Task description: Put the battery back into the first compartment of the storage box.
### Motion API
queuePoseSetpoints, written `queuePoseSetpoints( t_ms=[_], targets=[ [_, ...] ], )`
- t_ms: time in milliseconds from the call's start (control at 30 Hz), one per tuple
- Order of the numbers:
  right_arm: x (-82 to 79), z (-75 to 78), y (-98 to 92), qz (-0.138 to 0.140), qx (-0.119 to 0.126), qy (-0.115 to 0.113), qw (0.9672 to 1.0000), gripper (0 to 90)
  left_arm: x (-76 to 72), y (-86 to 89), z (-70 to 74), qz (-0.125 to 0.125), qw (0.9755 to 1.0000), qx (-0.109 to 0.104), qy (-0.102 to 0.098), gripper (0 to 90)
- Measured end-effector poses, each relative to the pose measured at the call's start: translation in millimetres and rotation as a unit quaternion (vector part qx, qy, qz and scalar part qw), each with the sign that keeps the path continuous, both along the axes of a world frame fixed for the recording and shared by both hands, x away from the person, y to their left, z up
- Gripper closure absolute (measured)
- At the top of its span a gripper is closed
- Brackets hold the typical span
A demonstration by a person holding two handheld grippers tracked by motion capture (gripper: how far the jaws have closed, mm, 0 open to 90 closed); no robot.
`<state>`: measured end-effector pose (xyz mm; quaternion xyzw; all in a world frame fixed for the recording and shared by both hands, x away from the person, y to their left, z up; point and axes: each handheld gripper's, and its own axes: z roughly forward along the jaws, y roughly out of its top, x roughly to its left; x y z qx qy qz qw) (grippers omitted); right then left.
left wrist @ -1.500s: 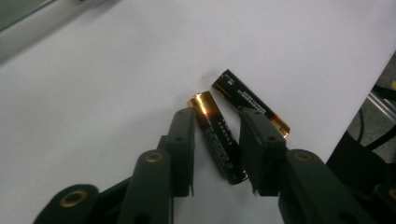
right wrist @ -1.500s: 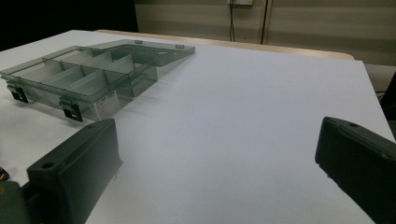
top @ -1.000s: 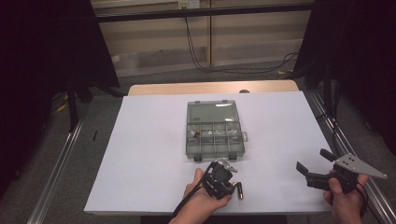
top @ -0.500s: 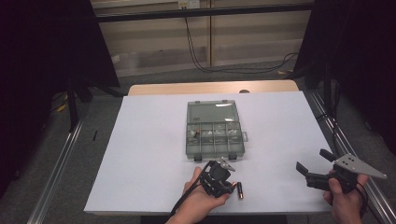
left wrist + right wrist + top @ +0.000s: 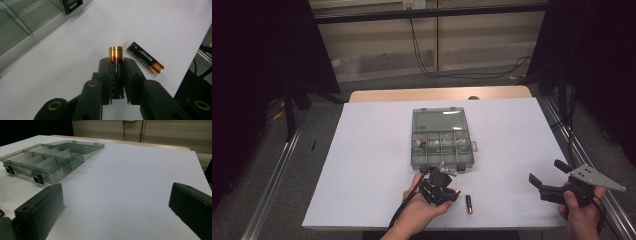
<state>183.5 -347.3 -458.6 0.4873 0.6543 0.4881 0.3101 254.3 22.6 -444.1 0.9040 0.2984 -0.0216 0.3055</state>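
The left gripper [image 5: 117, 75] pinches one battery [image 5: 116, 72] just in front of the open organizer box [image 5: 441, 140] — lift straight, clear of the second battery [image 5: 145, 57] beside it; right gripper [image 5: 548, 184] — jaws apart, empty.

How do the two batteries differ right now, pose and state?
The held battery is clamped between the left gripper's jaws, gold end sticking out past the tips; the loose battery lies free on the white table, untouched. The held battery runs along the jaws; the loose battery lies slanted across them, gold end pointing away to the right. Both look the same black-and-gold type.
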Motion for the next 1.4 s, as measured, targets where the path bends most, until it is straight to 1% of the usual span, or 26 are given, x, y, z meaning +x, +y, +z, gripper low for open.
queuePoseSetpoints(
  t_ms=[200,367,400,500,567,633,700,800,867,1133,1167,1200,1233,1267,1400],
  targets=[
    [-0.4,0.6,-0.1,0.001,0.000,-0.003,1.0000,0.0,7.0,7.7,8.4,0.013,0.9999,-0.009,-0.005,77.3],
    [-0.3,0.5,-0.1,0.002,-0.001,-0.004,1.0000,0.0,15.7,16.3,16.4,0.024,0.9995,-0.021,-0.007,77.3],
    [-0.3,0.5,0.0,0.002,-0.001,-0.004,1.0000,0.0,16.8,17.4,17.9,0.028,0.9993,-0.024,-0.006,77.3],
    [-0.7,0.8,0.2,0.002,0.001,-0.002,1.0000,0.0,21.3,20.8,22.8,0.031,0.9990,-0.030,-0.010,77.4],
    [-0.4,0.6,0.0,0.002,0.000,-0.004,1.0000,0.0,23.8,22.4,25.9,0.040,0.9985,-0.035,-0.013,77.3],
    [-0.7,0.8,0.5,0.002,0.002,-0.002,1.0000,0.0,27.0,24.7,29.3,0.040,0.9985,-0.034,-0.014,77.4],
    [-0.6,0.9,0.5,0.002,0.001,-0.003,1.0000,0.0,29.4,25.8,31.9,0.047,0.9982,-0.036,-0.015,77.3],
    [-0.5,0.9,0.4,0.001,0.002,-0.002,1.0000,0.0,33.1,27.5,35.1,0.053,0.9976,-0.042,-0.017,77.3],
    [-0.4,0.5,-0.2,0.002,-0.001,-0.004,1.0000,0.0,36.1,29.8,36.7,0.051,0.9977,-0.039,-0.018,77.3],
    [-0.4,0.6,-0.5,0.001,-0.001,-0.005,1.0000,0.0,45.8,34.3,40.7,0.063,0.9969,-0.043,-0.019,77.3],
    [-0.7,0.8,-0.5,0.001,0.000,-0.005,1.0000,0.0,46.4,34.3,41.3,0.071,0.9963,-0.045,-0.018,77.3],
    [-0.8,0.9,-0.4,0.002,0.000,-0.005,1.0000,0.0,48.4,35.6,41.8,0.070,0.9963,-0.045,-0.021,77.4],
    [-0.9,1.0,-0.4,0.002,0.000,-0.005,1.0000,0.0,49.8,36.9,42.9,0.065,0.9969,-0.041,-0.018,77.3],
    [-0.9,1.0,-0.4,0.001,0.000,-0.005,1.0000,0.0,50.5,36.8,42.9,0.072,0.9962,-0.045,-0.019,77.3],
    [-0.6,0.7,-0.7,0.001,-0.001,-0.005,1.0000,0.0,55.5,40.0,44.3,0.079,0.9957,-0.044,-0.023,77.3]
  ],
)
